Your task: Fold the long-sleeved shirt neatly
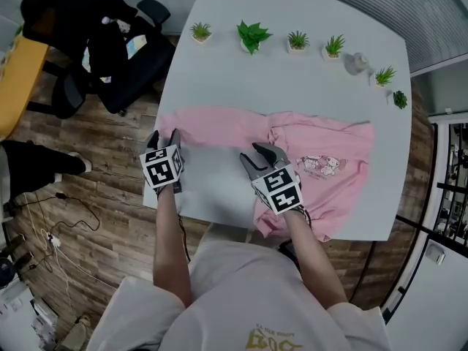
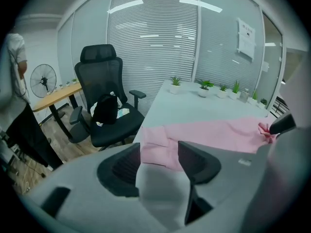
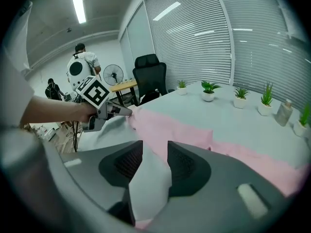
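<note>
Shirt: pink, lay spread across the white bench, one sleeve reaching its left edge.
Left gripper: fingers stood apart, empty, near the sleeve's end.
Right gripper: fingers apart, empty, beside the shirt's body.

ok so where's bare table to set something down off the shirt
Wide bare strip of table between the potted plants and the pink shirt. Smaller patch at the near edge, between the left tongs and right tongs. Crowded along the far edge: pots and a bottle.
</note>
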`<state>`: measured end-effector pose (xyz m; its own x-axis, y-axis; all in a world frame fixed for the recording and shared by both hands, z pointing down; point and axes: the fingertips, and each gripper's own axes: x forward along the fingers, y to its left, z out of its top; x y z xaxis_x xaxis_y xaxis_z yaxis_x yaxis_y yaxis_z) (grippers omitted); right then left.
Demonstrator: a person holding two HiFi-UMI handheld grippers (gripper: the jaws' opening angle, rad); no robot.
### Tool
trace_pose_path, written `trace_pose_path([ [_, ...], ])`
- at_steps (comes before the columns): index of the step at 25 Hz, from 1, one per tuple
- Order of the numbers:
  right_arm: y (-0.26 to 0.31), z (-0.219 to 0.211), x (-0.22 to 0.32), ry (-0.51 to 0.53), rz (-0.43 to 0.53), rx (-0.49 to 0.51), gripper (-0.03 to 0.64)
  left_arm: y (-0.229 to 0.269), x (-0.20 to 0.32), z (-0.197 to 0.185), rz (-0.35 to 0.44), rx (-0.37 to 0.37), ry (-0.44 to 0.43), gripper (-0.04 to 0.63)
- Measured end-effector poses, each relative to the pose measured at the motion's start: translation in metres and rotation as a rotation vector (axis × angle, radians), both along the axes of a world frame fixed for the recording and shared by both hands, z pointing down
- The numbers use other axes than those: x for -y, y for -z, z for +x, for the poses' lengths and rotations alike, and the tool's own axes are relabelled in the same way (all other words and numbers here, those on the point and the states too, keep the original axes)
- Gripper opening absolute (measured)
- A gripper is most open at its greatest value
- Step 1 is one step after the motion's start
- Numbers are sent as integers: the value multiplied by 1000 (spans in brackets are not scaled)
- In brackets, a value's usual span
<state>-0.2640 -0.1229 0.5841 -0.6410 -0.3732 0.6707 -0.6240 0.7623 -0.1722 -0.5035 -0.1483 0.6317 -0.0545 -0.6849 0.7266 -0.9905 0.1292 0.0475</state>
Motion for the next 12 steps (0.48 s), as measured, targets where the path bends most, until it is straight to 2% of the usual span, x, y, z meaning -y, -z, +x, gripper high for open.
trace_pose_path([
  [5, -19, -6, 7, 37, 29, -93, 172, -10, 4, 2, -44, 30, -31, 252],
  [8, -33, -6, 8, 58, 37, -157, 172, -16, 2, 5, -70, 47, -43, 238],
  [12, -44, -6, 12, 60, 44, -206, 155, -18, 2, 9, -68, 33, -40, 203],
])
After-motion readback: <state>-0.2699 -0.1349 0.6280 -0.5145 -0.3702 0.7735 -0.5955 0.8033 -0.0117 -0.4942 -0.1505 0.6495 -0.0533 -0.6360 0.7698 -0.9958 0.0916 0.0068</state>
